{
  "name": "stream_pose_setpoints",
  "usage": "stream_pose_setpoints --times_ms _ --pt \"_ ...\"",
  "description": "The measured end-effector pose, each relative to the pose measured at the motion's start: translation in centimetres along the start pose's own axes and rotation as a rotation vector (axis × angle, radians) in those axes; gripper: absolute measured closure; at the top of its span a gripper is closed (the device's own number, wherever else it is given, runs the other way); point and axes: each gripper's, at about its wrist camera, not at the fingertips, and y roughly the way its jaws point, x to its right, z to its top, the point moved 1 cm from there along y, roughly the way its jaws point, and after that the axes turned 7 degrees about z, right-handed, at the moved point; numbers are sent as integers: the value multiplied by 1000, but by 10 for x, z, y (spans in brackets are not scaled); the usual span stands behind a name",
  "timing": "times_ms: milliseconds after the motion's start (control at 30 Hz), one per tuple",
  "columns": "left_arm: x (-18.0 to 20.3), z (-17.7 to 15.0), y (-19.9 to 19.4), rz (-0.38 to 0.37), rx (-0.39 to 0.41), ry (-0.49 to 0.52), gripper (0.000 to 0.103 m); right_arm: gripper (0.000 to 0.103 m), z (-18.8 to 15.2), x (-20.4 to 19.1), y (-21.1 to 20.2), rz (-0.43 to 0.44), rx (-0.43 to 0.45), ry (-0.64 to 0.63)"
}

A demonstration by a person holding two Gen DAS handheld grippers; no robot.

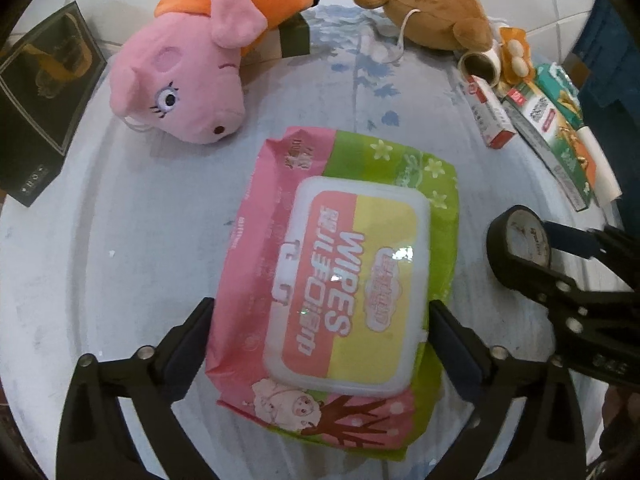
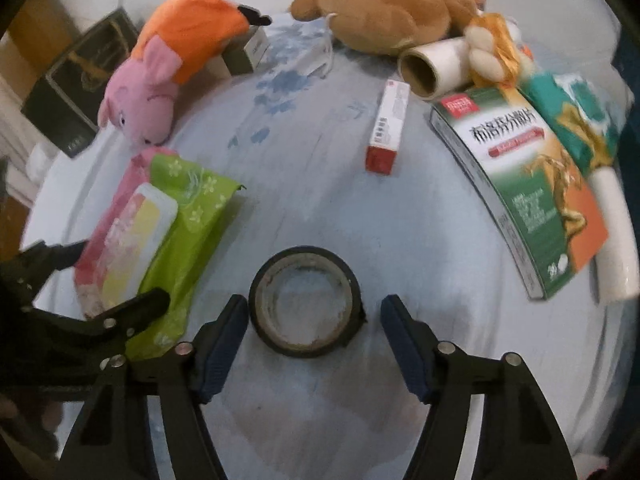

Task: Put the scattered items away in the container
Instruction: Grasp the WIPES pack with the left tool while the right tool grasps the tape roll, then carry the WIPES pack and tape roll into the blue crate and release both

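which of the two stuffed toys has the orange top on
The pink pig plush, lying at the upper left beside the black box. The other toy, the brown plush at the top, is plain brown all over.

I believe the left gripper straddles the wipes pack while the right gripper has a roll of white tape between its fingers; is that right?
Not quite: the tape roll is black, not white, as the right wrist view shows. The rest holds: the left gripper straddles the wipes pack, and the right gripper has the roll between its fingers, with a gap on one side.
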Motion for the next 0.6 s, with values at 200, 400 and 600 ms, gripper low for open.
stream_pose_setpoints --times_ms 200,400,600 --pt "1 -5 -18 21 14 -7 22 45 1 -9 -16 -22 6 -22" --pt "2 -22 -60 36 61 -13 26 45 -6 -18 -70 -25 82 -27" --pt "4 -43 -124 63 161 -47 26 45 -32 -36 -123 -9 156 -67"
